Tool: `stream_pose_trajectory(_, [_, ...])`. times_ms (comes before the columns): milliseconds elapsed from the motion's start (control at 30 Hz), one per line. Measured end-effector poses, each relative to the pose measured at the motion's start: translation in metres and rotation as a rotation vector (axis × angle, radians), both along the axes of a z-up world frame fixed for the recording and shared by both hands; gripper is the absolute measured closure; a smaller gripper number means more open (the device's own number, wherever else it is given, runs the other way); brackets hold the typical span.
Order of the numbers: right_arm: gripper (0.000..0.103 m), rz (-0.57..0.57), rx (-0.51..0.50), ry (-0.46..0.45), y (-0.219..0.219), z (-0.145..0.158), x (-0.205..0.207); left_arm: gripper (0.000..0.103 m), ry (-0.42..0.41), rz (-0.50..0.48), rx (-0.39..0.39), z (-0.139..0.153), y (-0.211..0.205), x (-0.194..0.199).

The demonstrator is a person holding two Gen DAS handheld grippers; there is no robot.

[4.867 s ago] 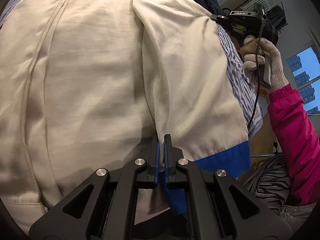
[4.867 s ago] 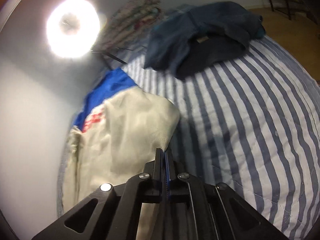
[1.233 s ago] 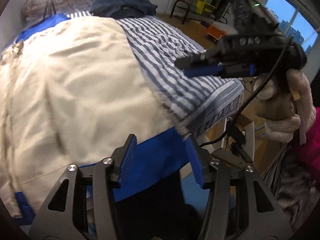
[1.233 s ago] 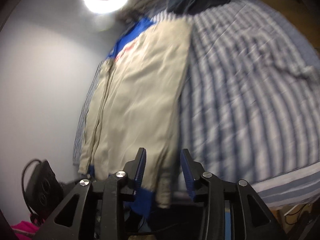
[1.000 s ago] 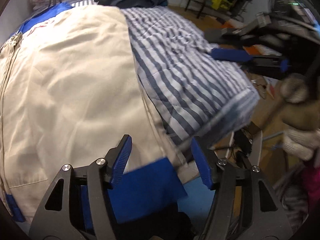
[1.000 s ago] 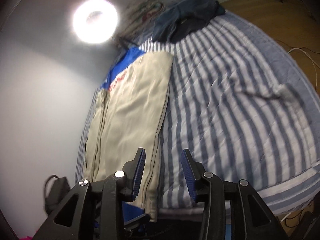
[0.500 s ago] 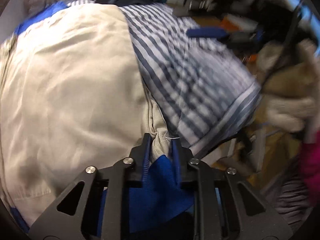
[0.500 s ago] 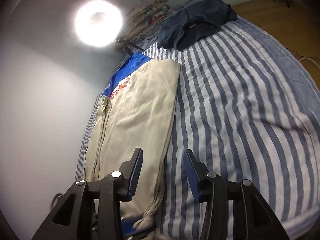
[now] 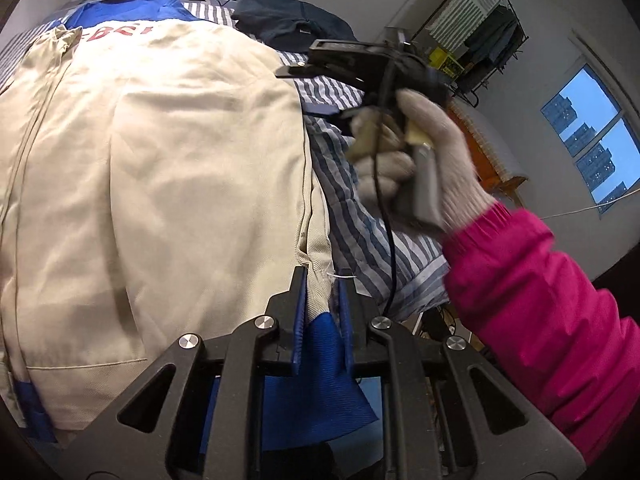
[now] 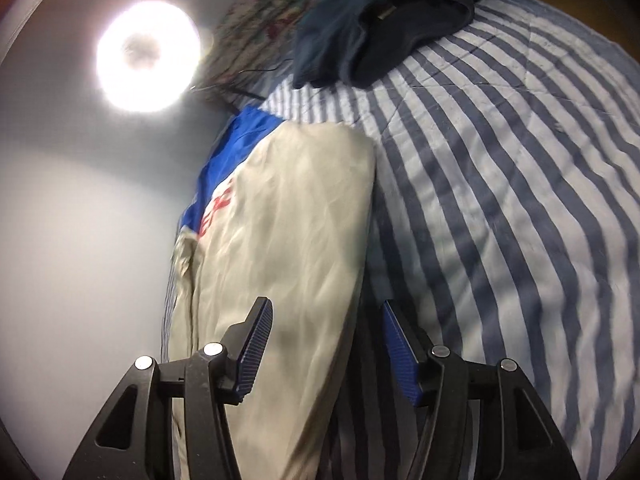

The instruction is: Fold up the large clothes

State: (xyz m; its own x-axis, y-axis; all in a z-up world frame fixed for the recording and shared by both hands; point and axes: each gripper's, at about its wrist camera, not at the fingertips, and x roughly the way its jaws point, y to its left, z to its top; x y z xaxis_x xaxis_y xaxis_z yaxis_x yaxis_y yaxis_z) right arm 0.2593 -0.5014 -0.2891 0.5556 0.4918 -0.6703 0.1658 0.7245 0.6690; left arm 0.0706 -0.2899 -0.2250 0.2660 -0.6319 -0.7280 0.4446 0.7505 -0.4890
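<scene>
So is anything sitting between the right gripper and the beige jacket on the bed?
Nothing visible. The right gripper, jaws opening and empty, hangs right over the beige jacket's edge on the striped bedspread. The dark blue garment lies far off near the headboard.

Left gripper (image 9: 320, 296): fingers closing, pinched on a fabric corner, angled downward. Right gripper (image 10: 324, 344): fingers (image 10: 256, 344) opening, well parted, pressing on nothing. Right hand (image 9: 416, 160), gloved, pink sleeve (image 9: 540, 300), grasps its gripper's handle.
</scene>
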Motion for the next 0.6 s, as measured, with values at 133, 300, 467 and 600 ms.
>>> stream_pose_trajectory(133, [0.051,-0.042,0.056,0.043,-0.004,-0.016,0.022,0.090,0.011,-0.005,-0.010,-0.002,0.002,0.004])
stream_pose_trajectory(300, [0.096,-0.027,-0.018,0.059,0.013,-0.003,0.036,0.091,0.022,0.006,-0.013,-0.006,0.011,0.004])
stream_pose_trajectory(467, [0.100,0.014,-0.252,0.023,0.058,0.040,0.045,0.091,0.027,0.024,-0.030,-0.008,0.027,0.005])
stream_pose_trajectory(600, [0.101,0.056,-0.413,-0.002,0.106,0.066,0.052,0.092,0.032,0.061,-0.051,-0.008,0.051,0.007])
